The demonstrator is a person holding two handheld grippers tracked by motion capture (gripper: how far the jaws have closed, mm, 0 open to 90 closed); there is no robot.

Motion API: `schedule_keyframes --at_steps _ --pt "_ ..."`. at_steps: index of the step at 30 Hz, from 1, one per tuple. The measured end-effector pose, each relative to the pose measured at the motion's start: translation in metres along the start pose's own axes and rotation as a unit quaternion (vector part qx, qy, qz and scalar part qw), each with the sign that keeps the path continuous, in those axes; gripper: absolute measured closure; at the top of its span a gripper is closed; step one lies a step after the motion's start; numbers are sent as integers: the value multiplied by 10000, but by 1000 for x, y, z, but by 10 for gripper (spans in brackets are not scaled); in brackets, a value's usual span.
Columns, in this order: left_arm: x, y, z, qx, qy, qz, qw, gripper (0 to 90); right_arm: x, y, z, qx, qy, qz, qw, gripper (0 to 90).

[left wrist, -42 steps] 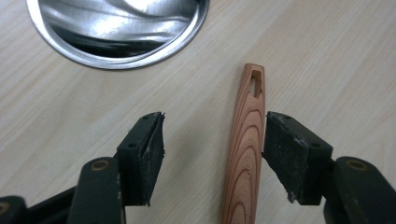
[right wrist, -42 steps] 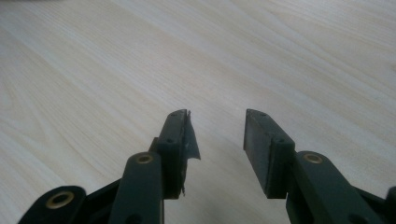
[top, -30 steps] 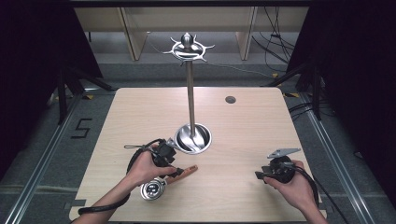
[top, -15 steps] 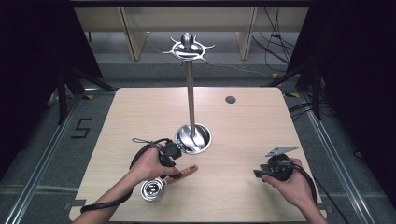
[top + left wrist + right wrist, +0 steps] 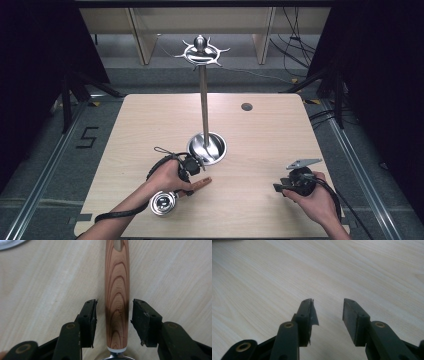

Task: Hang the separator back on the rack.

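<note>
Wooden handle [image 5: 117,292] lies between the left gripper's [image 5: 113,322] parted fingers, untouched.

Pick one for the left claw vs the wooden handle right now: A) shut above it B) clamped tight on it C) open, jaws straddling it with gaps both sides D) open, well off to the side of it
C: in the left gripper view the left claw is open, and the wooden handle runs between the two jaws with bare table showing on either side of it.
</note>
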State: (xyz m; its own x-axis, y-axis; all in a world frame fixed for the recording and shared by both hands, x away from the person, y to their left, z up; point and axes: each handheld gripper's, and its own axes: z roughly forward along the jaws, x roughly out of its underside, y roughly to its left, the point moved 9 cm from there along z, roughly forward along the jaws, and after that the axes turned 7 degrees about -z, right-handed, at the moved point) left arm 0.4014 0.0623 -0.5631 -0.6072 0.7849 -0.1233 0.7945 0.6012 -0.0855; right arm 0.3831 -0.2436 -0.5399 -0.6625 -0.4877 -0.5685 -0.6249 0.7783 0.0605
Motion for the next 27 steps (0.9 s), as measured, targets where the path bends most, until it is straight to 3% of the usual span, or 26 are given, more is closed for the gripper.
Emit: schedule_keyframes --at_steps 1,2,9,11,13,16,18,20,22,27 --pt "2 1 0 -16 67 11 10000 550 1 1 -1 -18 59 2 10000 603" --pt "5 5 -2 -95 282 246 9993 551 1 1 -1 -8 62 22 10000 603" --pt "16 6 -3 -49 401 100 9991 555 1 0 -1 -11 51 -44 10000 602" --pt "19 6 0 -52 481 116 9988 566 0 1 -1 -2 49 16 10000 602" --pt "21 6 2 -79 531 183 9984 593 0 0 0 13 27 -87 10000 602" --pt "20 6 2 -70 538 200 9983 616 -1 2 1 -38 56 -21 10000 601" --pt "20 6 2 -91 542 197 9983 635 -1 -1 2 17 20 -147 9999 602" --pt "22 2 2 -80 571 117 9983 667 -1 1 1 -12 49 -80 10000 601" --pt "22 4 2 -224 542 296 9978 675 -1 2 1 -26 61 -48 10000 601" --pt "23 3 1 -208 457 325 9982 680 -1 -1 2 -7 -1 -154 9999 601"
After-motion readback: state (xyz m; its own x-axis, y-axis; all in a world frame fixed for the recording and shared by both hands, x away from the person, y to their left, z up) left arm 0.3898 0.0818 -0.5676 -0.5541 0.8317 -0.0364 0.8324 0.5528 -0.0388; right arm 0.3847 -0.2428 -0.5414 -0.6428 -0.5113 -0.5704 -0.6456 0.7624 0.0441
